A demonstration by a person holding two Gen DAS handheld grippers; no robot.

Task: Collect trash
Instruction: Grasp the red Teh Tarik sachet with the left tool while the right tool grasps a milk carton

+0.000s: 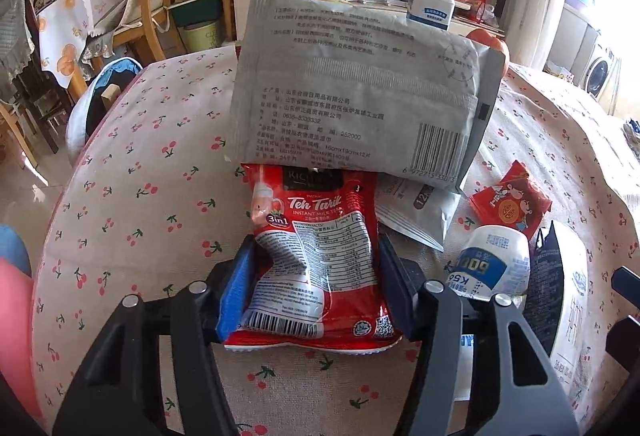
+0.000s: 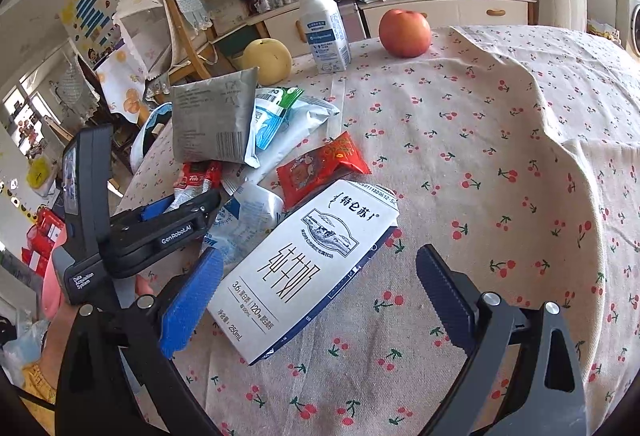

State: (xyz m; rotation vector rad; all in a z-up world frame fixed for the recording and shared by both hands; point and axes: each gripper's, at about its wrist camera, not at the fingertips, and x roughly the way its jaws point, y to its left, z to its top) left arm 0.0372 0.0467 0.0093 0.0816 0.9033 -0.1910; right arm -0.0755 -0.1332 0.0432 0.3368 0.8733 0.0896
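A red Teh Tarik tea packet [image 1: 316, 256] lies on the cherry-print tablecloth [image 1: 152, 196], partly under a grey wipes pack [image 1: 352, 88]. My left gripper [image 1: 316, 276] is shut on the packet, and both pads press its crumpled sides. In the right wrist view that gripper [image 2: 192, 204] reaches into the trash pile beside the packet [image 2: 196, 180]. My right gripper [image 2: 320, 258] stands open over a flattened white milk carton [image 2: 304, 268]. Its blue left pad is near the carton's edge and the right pad is well clear.
A red snack wrapper [image 2: 320, 166], a crushed white bottle [image 2: 244, 220] and pale pouches [image 2: 288, 116] lie in the pile. At the far side stand an upright white bottle [image 2: 326, 32], an apple [image 2: 404, 32] and a pear [image 2: 268, 60]. Chairs and shelves stand beyond the table.
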